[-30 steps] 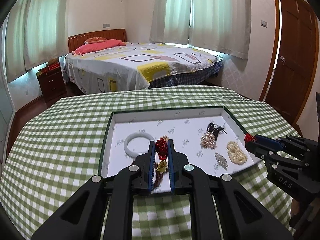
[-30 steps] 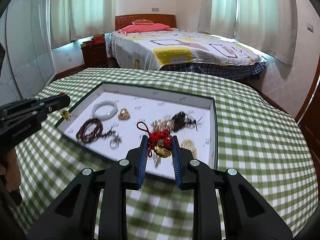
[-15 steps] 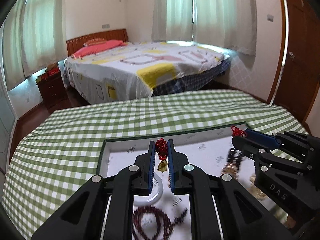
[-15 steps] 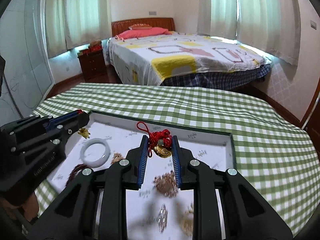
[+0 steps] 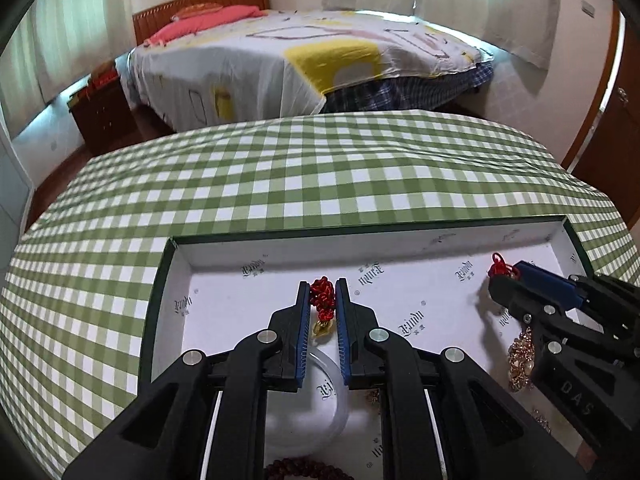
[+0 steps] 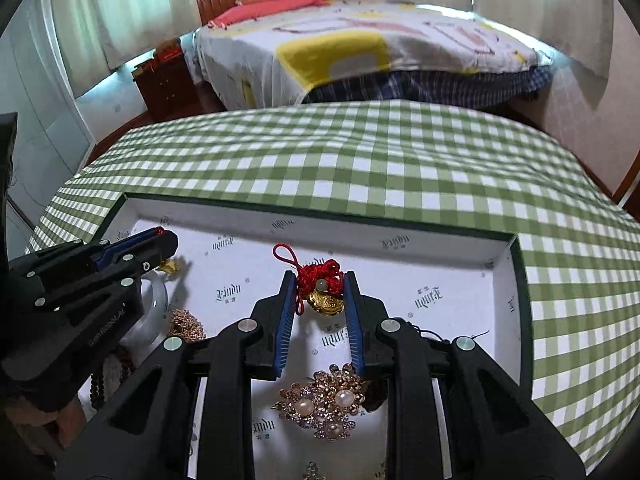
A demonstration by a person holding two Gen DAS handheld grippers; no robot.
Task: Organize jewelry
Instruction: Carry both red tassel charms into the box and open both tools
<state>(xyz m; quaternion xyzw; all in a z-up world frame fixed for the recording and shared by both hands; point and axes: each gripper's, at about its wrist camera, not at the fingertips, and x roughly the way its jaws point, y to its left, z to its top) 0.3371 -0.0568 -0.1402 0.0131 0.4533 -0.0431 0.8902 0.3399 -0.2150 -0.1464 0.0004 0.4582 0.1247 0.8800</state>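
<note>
A white-lined jewelry tray [image 5: 224, 249] [image 6: 460, 244] with a dark green rim lies on the green checked tablecloth. My left gripper [image 5: 322, 286] is shut on a red knotted charm [image 5: 322, 299] with a small gold pendant, held over the tray's far left part. My right gripper [image 6: 319, 278] is shut on a matching red knotted charm [image 6: 320, 282] with a gold ingot and a jade bead, over the tray's far middle. Each gripper shows in the other's view: the right one [image 5: 505, 276], the left one [image 6: 168, 240].
In the tray lie a white jade bangle [image 5: 320, 424] [image 6: 156, 304], a dark bead bracelet [image 5: 304, 471], a gold filigree piece [image 5: 520, 360] [image 6: 186, 326] and a pearl rhinestone brooch [image 6: 324, 400]. A bed [image 5: 304, 52] stands beyond the table edge.
Both grippers have moved forward and lower over the tray, still holding their charms. The tray's far rim and lining now fill the near view.
</note>
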